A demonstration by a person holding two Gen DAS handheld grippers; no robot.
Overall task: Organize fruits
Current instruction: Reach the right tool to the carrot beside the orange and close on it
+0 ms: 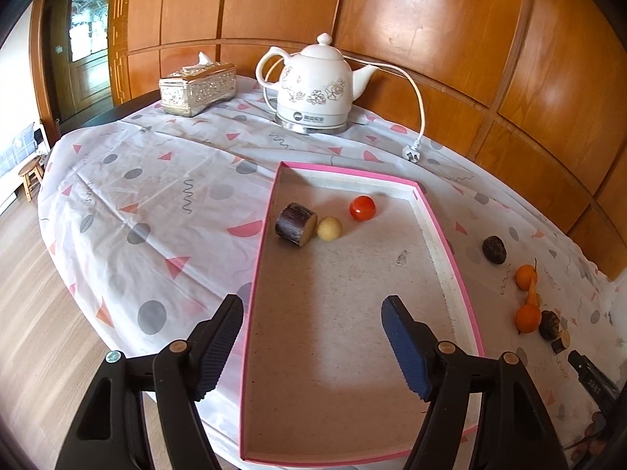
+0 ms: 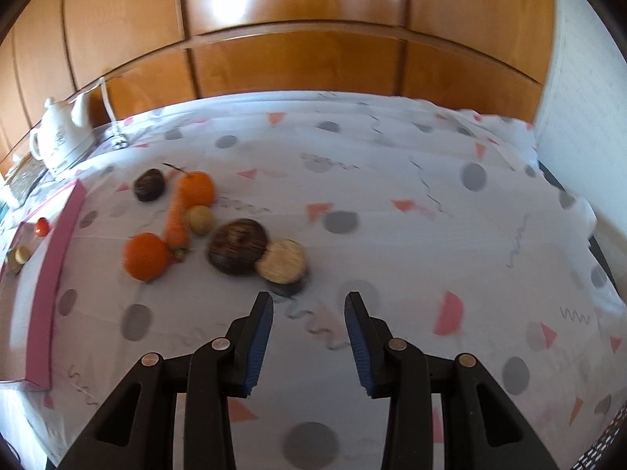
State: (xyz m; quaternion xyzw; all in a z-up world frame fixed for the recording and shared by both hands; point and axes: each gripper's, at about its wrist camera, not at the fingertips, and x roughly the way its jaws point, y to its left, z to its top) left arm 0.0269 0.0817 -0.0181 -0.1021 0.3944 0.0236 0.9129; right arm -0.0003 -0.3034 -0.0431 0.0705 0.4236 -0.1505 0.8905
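Tray (image 1: 446, 243): pink-rimmed, shallow, centre of the left wrist view; far left edge of the right wrist view.
Inside tray: three items, counted in the left wrist view — dark sugarcane stub (image 1: 296, 224) touching a pale yellow ball fruit (image 1: 329, 228), red tomato-like fruit (image 1: 362, 207) just beside, all in the upper half.
Loose fruits: left of centre in the right wrist view, on the cloth beside the tray.
Oranges: two — upper orange (image 2: 197, 188), lower orange (image 2: 146, 255).
Carrot (image 2: 175, 222): one, lying between the oranges.
Dark round fruits: two — small dark fruit (image 2: 149, 184) at upper left of the pile, larger dark ridged fruit (image 2: 238, 246) touching a cut sugarcane piece (image 2: 282, 264).
Small tan fruit (image 2: 200, 219): one, just beside the carrot.
Left gripper (image 1: 313, 346): spread wide, holding nothing, low over the tray's near half.
Right gripper (image 2: 309, 342): released, empty, bottom centre, near the sugarcane piece.
Surface: tablecloth (image 1: 156, 196), white with grey dots and pink triangles.
Room: wood-panelled wall (image 1: 392, 19) behind; wooden floor at lower left.
Left view only: silver tissue box (image 1: 198, 88), small stool (image 1: 31, 176), doorway at upper left.
Both views: white floral kettle (image 1: 313, 90), its cord and plug on the cloth.
Right view: blurred.
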